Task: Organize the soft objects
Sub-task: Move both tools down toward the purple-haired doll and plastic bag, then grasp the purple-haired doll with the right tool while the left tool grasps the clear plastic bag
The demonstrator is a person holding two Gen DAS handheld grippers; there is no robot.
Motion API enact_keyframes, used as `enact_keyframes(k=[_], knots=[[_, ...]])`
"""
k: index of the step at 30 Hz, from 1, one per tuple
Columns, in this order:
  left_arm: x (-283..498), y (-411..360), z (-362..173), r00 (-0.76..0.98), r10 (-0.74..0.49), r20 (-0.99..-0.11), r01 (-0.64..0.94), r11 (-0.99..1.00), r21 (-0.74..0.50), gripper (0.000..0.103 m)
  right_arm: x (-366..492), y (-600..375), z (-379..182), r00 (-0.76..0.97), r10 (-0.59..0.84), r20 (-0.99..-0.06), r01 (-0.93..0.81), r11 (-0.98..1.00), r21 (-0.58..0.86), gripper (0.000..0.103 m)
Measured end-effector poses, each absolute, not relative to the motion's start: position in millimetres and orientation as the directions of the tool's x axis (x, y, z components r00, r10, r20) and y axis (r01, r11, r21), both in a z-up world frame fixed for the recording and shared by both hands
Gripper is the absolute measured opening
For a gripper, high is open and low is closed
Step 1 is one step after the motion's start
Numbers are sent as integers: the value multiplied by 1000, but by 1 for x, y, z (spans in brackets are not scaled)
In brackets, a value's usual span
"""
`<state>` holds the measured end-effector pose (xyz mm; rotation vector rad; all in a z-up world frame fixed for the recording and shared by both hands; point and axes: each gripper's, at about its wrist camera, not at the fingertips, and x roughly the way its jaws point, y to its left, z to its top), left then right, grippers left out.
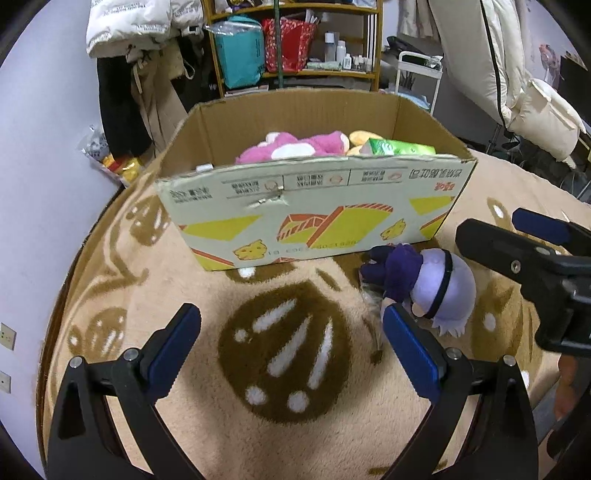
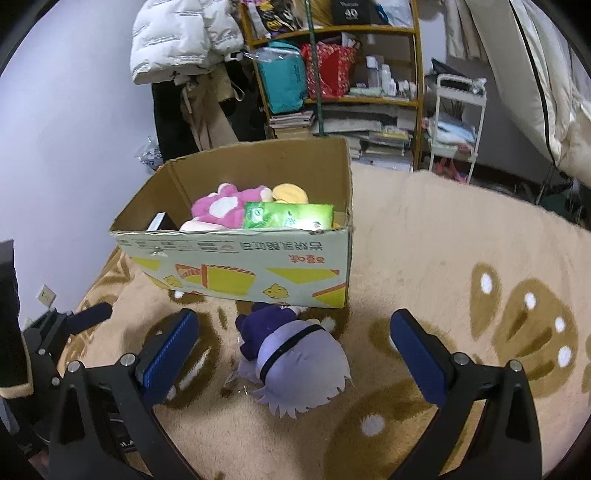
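Box (image 2: 240, 273) print reads upside-down, beside doll (image 2: 295, 362).

Black box (image 2: 350, 13), top shelf, far: we read "40".
Carton (image 2: 236, 266) front: we see inverted Chinese print, unreadable.

Beige patterned blanket (image 2: 424, 236) carries cardboard box (image 2: 240, 273), purple plush doll (image 2: 295, 354).

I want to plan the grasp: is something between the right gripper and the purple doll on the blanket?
Nothing visible. The right gripper is open and the purple doll lies on the blanket between its fingers.
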<state>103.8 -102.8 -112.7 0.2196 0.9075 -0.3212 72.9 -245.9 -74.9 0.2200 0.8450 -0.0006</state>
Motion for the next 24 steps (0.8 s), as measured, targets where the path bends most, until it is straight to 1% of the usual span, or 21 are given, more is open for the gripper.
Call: enact_keyframes(k=[6, 13, 16, 19, 20, 22, 24], knots=[[111, -105, -126, 542, -196, -817, 369, 929, 22, 98, 87, -252, -94, 630, 143, -763, 108, 957, 268, 103], [117, -113, -140, 506, -227, -832, 395, 919, -10, 98, 93, -246, -107, 598, 144, -789, 94, 965, 247, 103], [117, -114, -145, 500, -236, -833, 400, 916, -19, 98, 97, -245, -113, 577, 151, -803, 91, 965, 247, 99], [117, -115, -148, 493, -255, -832, 403, 914, -42, 98, 99, -246, -121, 549, 159, -821, 97, 963, 251, 98], [116, -114, -148, 492, -269, -828, 406, 912, -56, 98, 100, -246, -124, 538, 162, -827, 99, 963, 252, 96], [114, -114, -147, 503, -288, -815, 408, 910, -70, 98, 101, -246, -130, 515, 177, -839, 99, 960, 263, 86], [113, -116, -146, 508, -299, -808, 414, 907, -75, 98, 103, -247, -135, 494, 191, -848, 105, 955, 276, 85]])
